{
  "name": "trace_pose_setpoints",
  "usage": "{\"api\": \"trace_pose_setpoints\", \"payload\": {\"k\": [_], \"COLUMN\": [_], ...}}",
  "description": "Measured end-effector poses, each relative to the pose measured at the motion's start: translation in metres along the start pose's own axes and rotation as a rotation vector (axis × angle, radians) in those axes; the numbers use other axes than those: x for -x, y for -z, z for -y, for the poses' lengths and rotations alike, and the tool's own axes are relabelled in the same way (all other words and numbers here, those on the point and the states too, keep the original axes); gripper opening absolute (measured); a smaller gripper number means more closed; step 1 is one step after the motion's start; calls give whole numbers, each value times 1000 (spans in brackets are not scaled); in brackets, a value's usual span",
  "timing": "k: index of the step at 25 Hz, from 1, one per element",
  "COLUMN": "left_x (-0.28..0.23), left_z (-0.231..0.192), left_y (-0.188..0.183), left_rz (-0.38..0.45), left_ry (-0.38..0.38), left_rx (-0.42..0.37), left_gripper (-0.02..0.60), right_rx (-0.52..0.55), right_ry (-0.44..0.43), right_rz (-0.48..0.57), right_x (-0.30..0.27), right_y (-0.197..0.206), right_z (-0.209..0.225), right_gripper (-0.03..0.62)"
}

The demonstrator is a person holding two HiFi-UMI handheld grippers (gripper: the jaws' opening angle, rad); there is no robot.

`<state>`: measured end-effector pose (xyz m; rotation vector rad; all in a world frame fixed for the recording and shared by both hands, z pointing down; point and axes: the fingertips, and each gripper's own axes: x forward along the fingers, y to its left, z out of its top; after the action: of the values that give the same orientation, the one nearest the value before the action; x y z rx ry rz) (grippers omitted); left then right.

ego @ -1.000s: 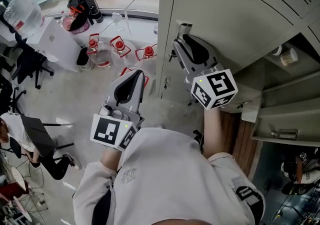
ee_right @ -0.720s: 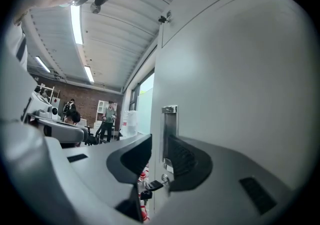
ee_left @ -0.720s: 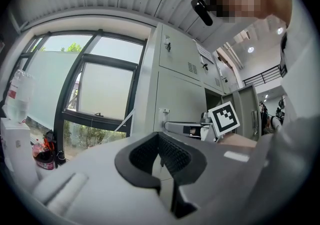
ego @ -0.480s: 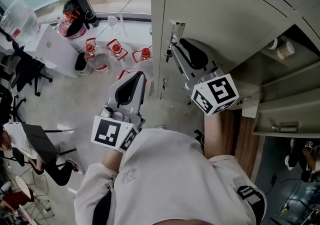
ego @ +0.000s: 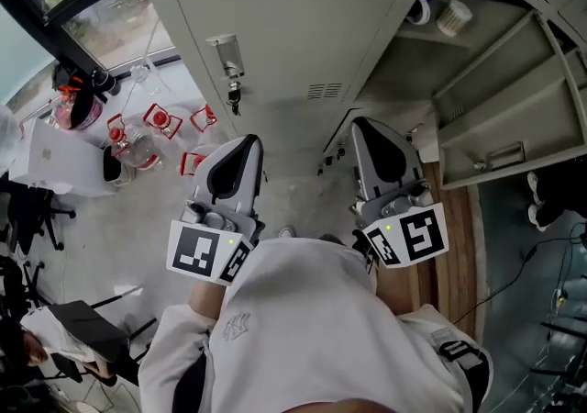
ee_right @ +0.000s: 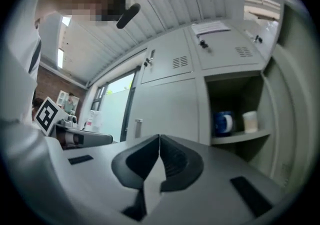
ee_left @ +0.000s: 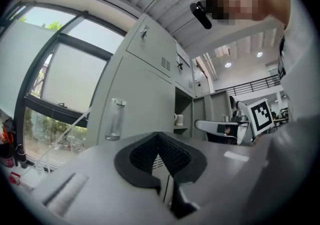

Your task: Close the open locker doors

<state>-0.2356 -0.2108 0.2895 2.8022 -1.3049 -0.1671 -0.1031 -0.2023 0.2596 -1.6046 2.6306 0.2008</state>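
At the bottom of the head view, the person's white sweatshirt fills the frame and hides both forearms. Left gripper and right gripper are held side by side, apart from each other, both pointing toward the lockers without touching them. Left gripper view: left gripper pads meet at the tips, nothing between them. Right gripper view: right gripper jaws likewise pressed together, empty. Ahead of the left gripper, closed locker door is flush with the cabinet, long axis vertical; it carries a clear handle with keys hanging below. Ahead and right of the right gripper, the open compartment shows a shelf carrying a blue container and a white cup, side by side. The open locker door stands swung well out on the right side of that opening, long axis vertical, inner face toward the compartment; its far edge is cut off by the frame in the head view, and in the right gripper view it is only a curved strip at the picture edge. Nothing lies between either gripper and this door. Further off, left of the lockers: red-capped bottles on the floor beneath a window. Seated person at lower left, partly cut off. Cable on the floor at right; where it ends cannot be made out.
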Motion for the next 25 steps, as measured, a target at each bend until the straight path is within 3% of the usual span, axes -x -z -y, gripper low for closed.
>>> {"api": "trace_pose_setpoints", "payload": {"k": [6,11,17,25], "left_x": [-28,-42,-66,-103], "left_z": [60,105,161,230], "left_y": [12,18,14,22], "left_rz": [-29,-43,-20,8], "left_ry": [148,191,183,132], "left_rx": [20,21,27,40], "left_gripper": [8,8,8,8], "right_rx": [-35,-39,-28,-2], "right_ry": [171,238,186,8], "right_rz": [-5,-1,13,59], "right_x": [73,118,155,200], "right_y": [3,0,-13,-31], "right_z": [41,72,105,154], "right_gripper": [12,12,12,12]}}
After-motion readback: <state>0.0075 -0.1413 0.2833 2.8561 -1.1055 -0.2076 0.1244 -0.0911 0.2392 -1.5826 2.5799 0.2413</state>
